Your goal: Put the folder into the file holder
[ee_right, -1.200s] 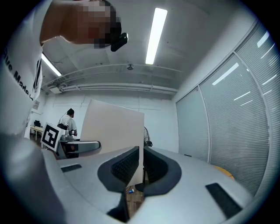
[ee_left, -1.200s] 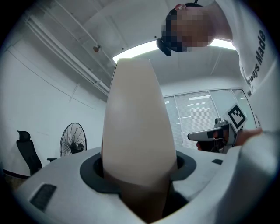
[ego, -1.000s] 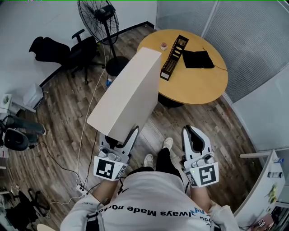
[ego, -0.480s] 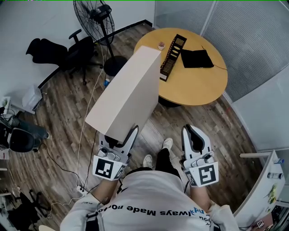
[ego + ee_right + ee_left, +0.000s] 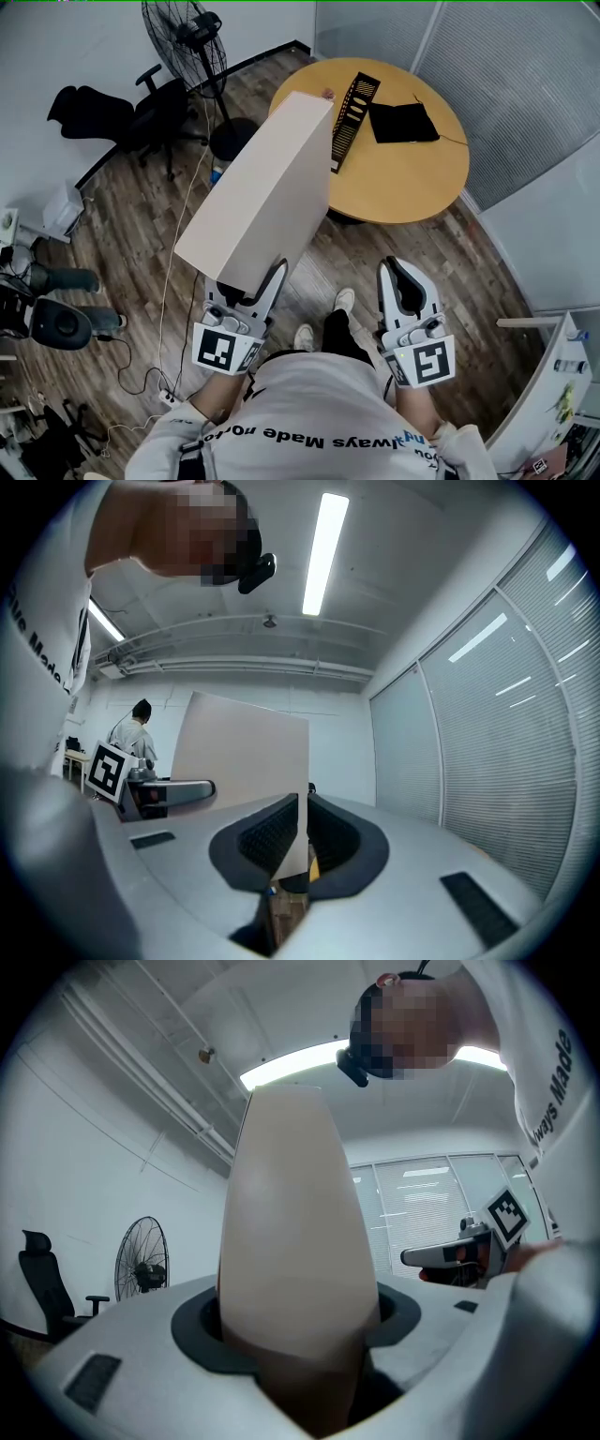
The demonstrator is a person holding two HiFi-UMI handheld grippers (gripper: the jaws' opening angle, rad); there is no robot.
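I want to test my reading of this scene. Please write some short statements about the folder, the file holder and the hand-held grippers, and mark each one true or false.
1. The left hand-held gripper grips the folder. True.
2. The file holder stands on the floor. False: it lies on the round table.
3. The folder is already in the file holder. False: it is in the air, short of the table.
4. A fan stands on the floor near the table. True.
5. The right hand-held gripper also grips the folder. False: it holds nothing.
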